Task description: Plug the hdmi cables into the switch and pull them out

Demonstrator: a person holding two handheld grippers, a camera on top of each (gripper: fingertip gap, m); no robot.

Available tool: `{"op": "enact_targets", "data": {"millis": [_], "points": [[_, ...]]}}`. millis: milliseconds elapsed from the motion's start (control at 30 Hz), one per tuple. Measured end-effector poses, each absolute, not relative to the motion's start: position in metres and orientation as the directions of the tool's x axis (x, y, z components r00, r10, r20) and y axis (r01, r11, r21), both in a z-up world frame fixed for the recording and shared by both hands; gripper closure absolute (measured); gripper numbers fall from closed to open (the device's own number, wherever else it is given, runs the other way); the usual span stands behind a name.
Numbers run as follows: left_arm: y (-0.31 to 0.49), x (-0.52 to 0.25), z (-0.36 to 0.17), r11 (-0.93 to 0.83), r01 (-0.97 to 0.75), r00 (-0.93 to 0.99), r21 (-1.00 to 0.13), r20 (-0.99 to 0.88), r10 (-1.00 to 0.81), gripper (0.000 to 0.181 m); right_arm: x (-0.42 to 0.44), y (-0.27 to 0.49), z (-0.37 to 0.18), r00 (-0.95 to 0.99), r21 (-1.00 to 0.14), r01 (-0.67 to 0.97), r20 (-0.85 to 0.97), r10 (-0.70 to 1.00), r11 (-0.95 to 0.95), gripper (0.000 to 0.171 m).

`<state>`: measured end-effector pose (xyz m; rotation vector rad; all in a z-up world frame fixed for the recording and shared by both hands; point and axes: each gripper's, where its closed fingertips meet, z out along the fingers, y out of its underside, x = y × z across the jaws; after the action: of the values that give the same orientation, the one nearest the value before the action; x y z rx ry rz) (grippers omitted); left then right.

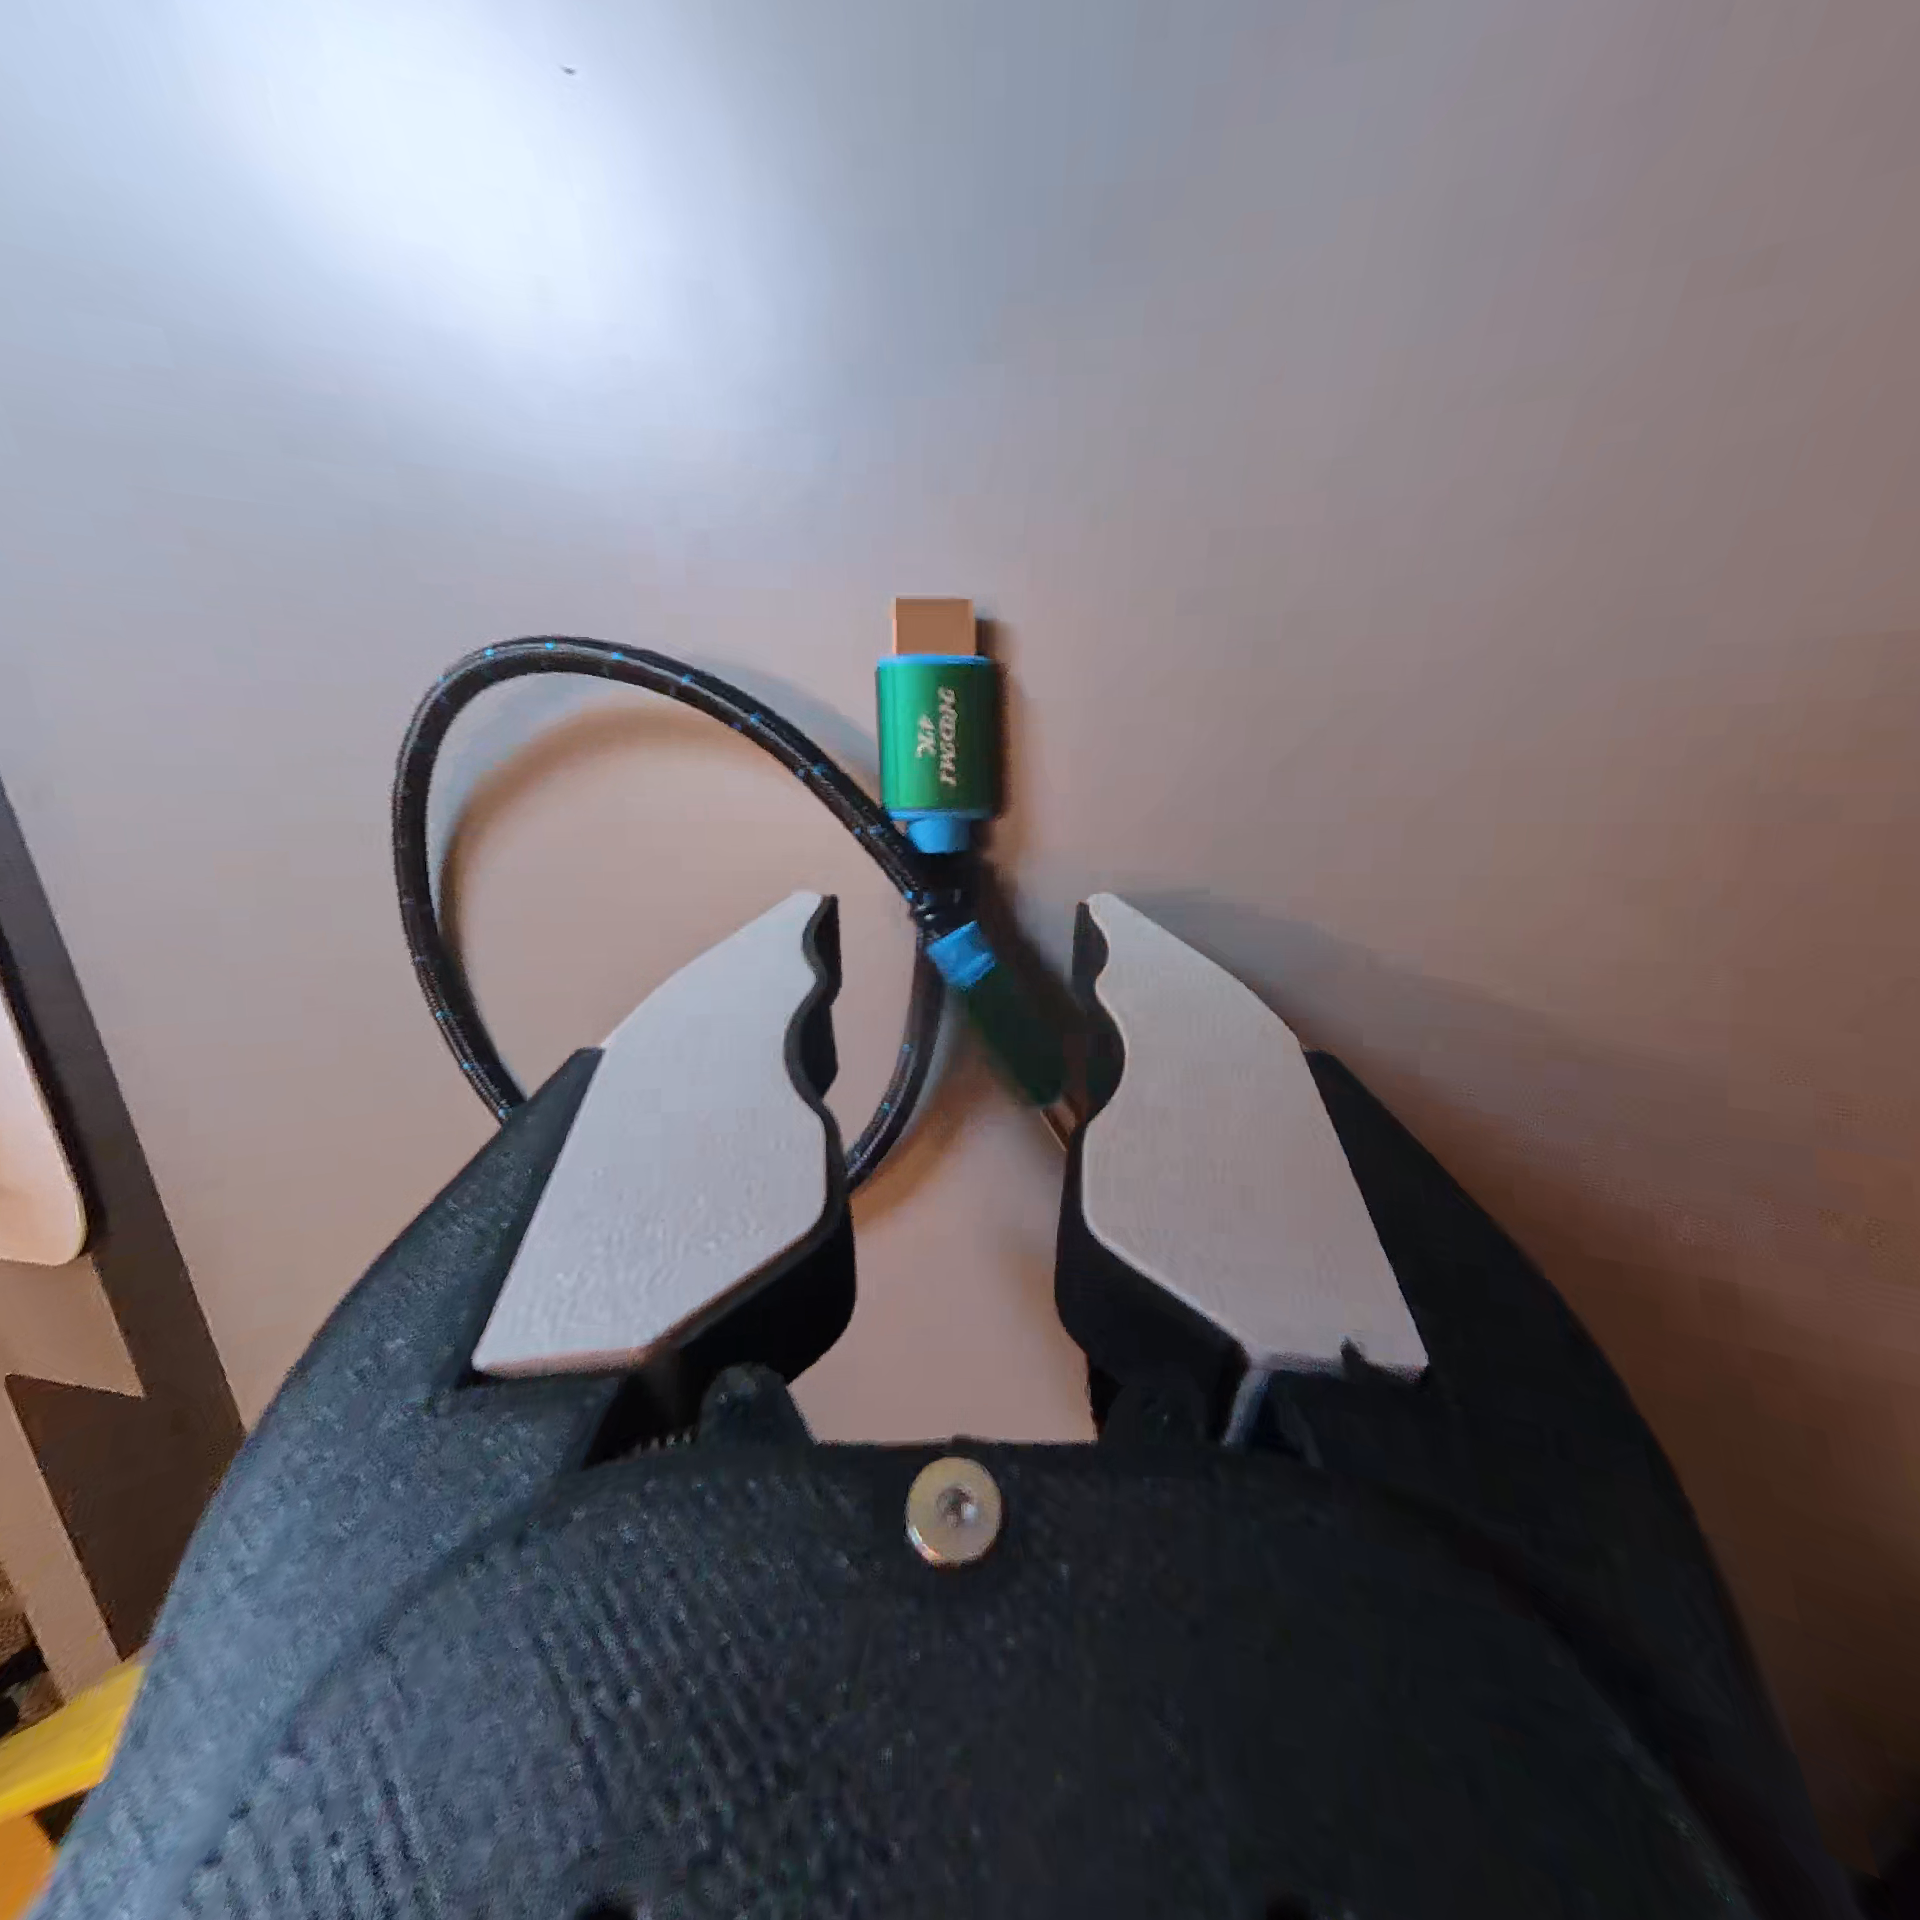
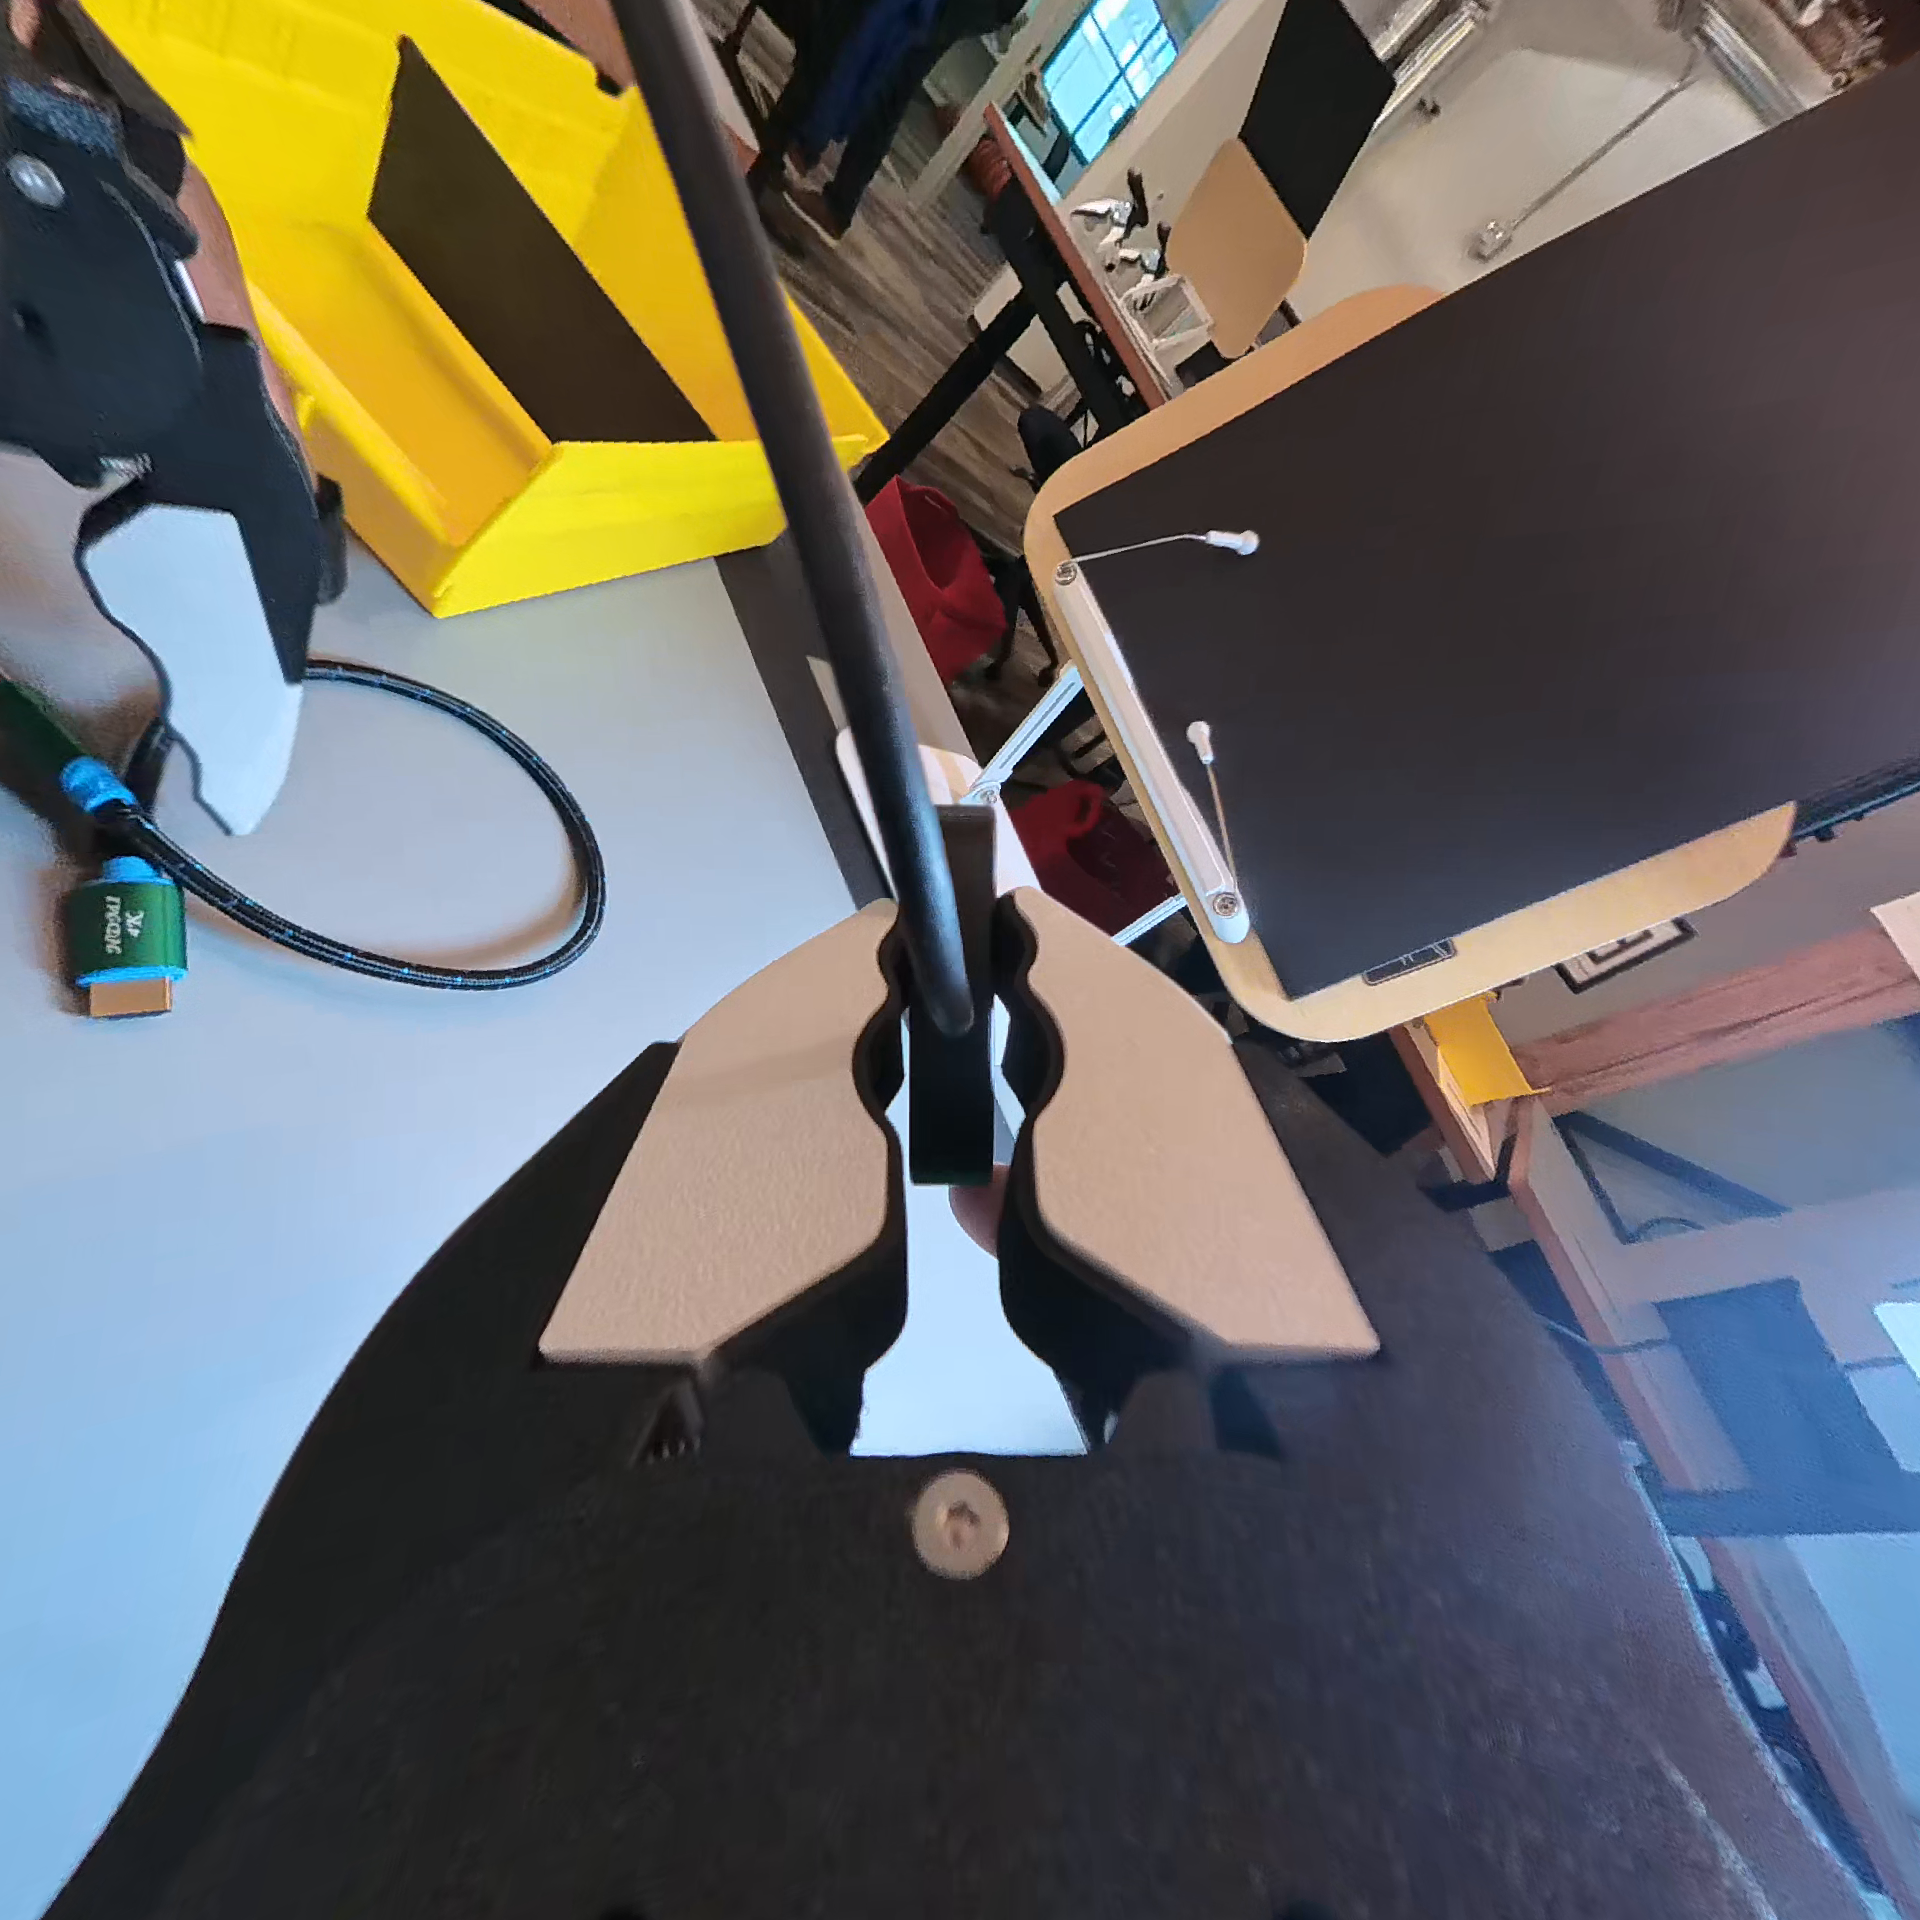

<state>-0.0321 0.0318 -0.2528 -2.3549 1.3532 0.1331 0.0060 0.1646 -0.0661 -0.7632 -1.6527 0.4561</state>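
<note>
A short braided black HDMI cable (image 1: 436,790) with green plugs lies looped on the pale table (image 1: 1351,416). One green plug (image 1: 940,732) lies flat with its gold tip pointing away. The other green plug (image 1: 1013,1029) sits tilted between my left gripper's (image 1: 956,914) open fingers, close to the right finger; I see no grip on it. The same cable (image 2: 488,935) and the left gripper (image 2: 197,665) show at the left of the right wrist view. My right gripper (image 2: 951,914) is shut on a black plug (image 2: 945,1101), held in the air, its thick black cable (image 2: 769,364) running up and away. No switch is in view.
A yellow bin (image 2: 520,395) with a dark divider stands at the far end of the table (image 2: 416,1195). The table's dark edge (image 2: 790,644) runs just beyond my right gripper. A dark-topped, wood-edged table (image 2: 1558,520) stands past the gap. The table edge also shows at left (image 1: 94,1091).
</note>
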Motion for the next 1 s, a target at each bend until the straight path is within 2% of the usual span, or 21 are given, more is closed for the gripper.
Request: {"op": "enact_targets", "data": {"millis": [100, 233, 400, 567, 733, 867, 1000], "points": [[0.035, -0.033, -0.254, -0.456, -0.819, 0.552, -0.350, -0.263, -0.791, 0.144, 0.006, 0.163, -0.064, -0.086, -0.675, 0.220, 0.706, 0.703, 0.705, 0.157], [0.035, -0.037, -0.257, -0.466, -0.807, 0.565, -0.363, -0.240, -0.790, 0.165, 0.003, 0.157, -0.065, -0.099, -0.671, 0.216, 0.708, 0.699, 0.710, 0.156], [0.032, -0.038, -0.249, -0.483, -0.794, 0.580, -0.369, -0.222, -0.784, 0.169, 0.000, 0.154, -0.067, -0.113, -0.665, 0.217, 0.710, 0.695, 0.715, 0.156], [0.032, -0.040, -0.203, -0.471, -0.730, 0.635, -0.495, -0.237, -0.735, 0.169, 0.005, 0.155, -0.057, -0.094, -0.689, 0.187, 0.696, 0.711, 0.700, 0.157], [0.036, -0.052, -0.137, -0.418, -0.623, 0.731, -0.661, -0.303, -0.611, 0.169, 0.009, 0.153, -0.050, -0.088, -0.695, 0.169, 0.696, 0.713, 0.699, 0.157], [0.027, -0.057, -0.100, -0.362, -0.527, 0.772, -0.769, -0.256, -0.582, 0.169, 0.006, 0.144, -0.054, -0.134, -0.692, 0.171, 0.689, 0.712, 0.701, 0.157], [0.022, -0.065, -0.079, -0.309, -0.483, 0.791, -0.819, -0.257, -0.556, 0.169, 0.003, 0.134, -0.056, -0.164, -0.686, 0.163, 0.690, 0.705, 0.709, 0.157]]}}
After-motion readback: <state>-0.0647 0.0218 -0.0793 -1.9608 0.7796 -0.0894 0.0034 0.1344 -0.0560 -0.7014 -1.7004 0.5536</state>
